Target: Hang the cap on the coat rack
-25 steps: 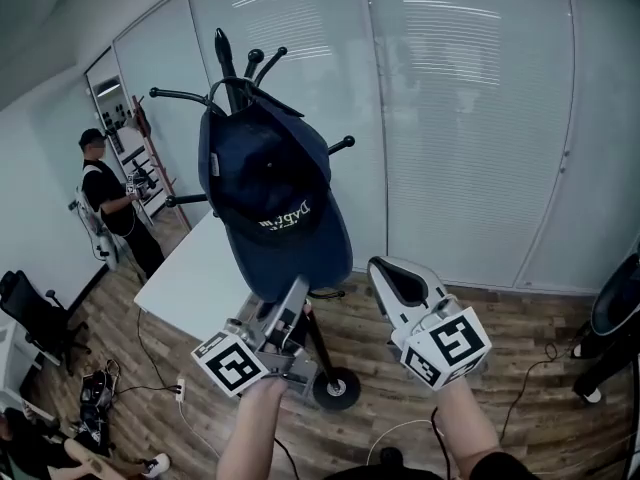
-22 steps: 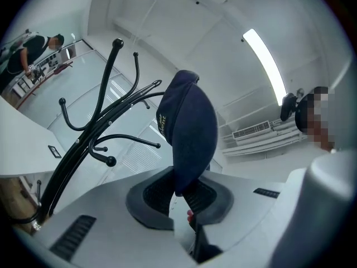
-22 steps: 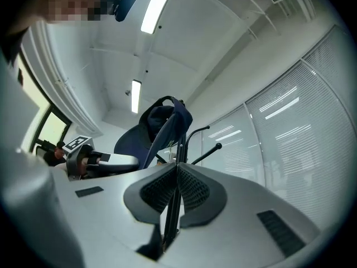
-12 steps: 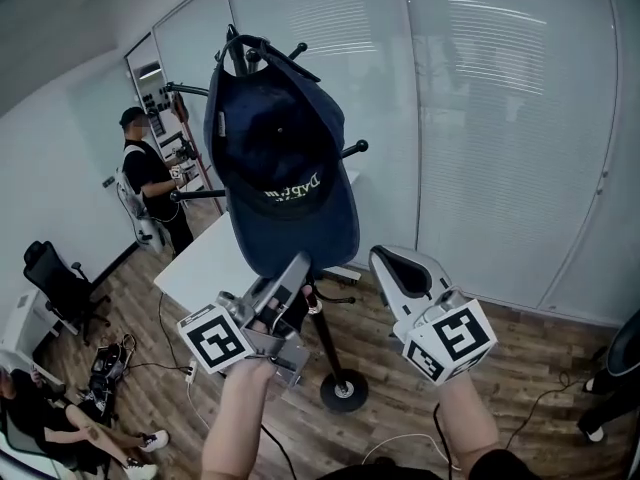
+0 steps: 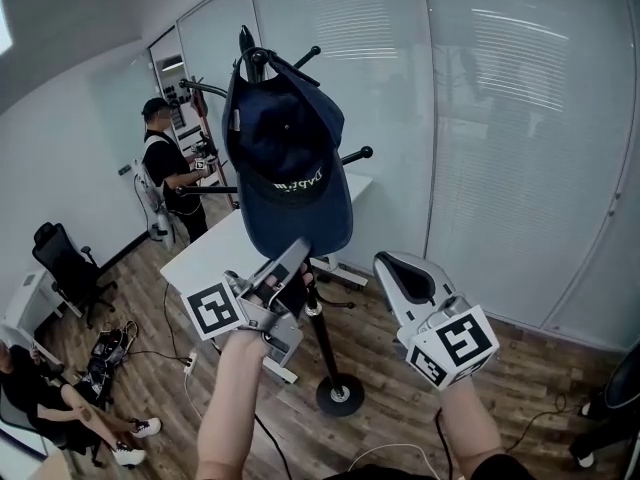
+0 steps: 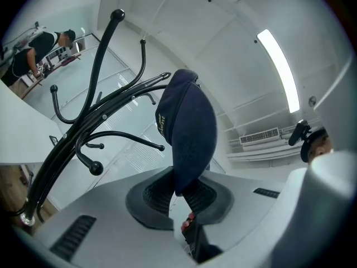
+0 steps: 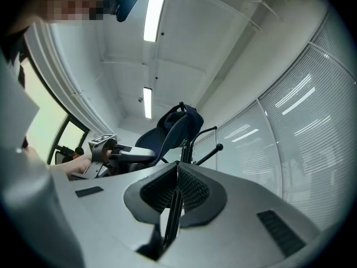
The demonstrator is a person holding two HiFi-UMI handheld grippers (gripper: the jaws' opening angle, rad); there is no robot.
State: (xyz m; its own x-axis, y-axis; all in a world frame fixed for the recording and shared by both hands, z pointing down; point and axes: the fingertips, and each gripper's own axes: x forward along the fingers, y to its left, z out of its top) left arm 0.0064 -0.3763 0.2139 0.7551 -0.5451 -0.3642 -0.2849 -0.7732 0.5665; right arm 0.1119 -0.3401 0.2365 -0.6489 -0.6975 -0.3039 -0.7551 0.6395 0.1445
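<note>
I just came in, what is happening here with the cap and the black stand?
A person holds a gripper in each hand. The left gripper is shut on the brim of a dark blue fabric cap, whose back end is up at the top hooks of a black metal coat rack. The cap is not released yet. The right gripper is shut and empty, beside the rack.

This is an office. Behind the coat rack (image 5: 340, 396) stand tall glass partition walls (image 5: 400, 118) with white blinds (image 5: 520, 138) inside them. Left of the rack there is a white table (image 5: 205, 258), and further left a black office chair (image 5: 62, 268) on wheels. The wooden plank floor (image 5: 390, 348) carries cables (image 5: 108, 360) on that same side. Above the rack, a long light strip (image 6: 277, 66) and an air vent (image 6: 259, 137) sit in the white ceiling (image 6: 223, 32).
</note>
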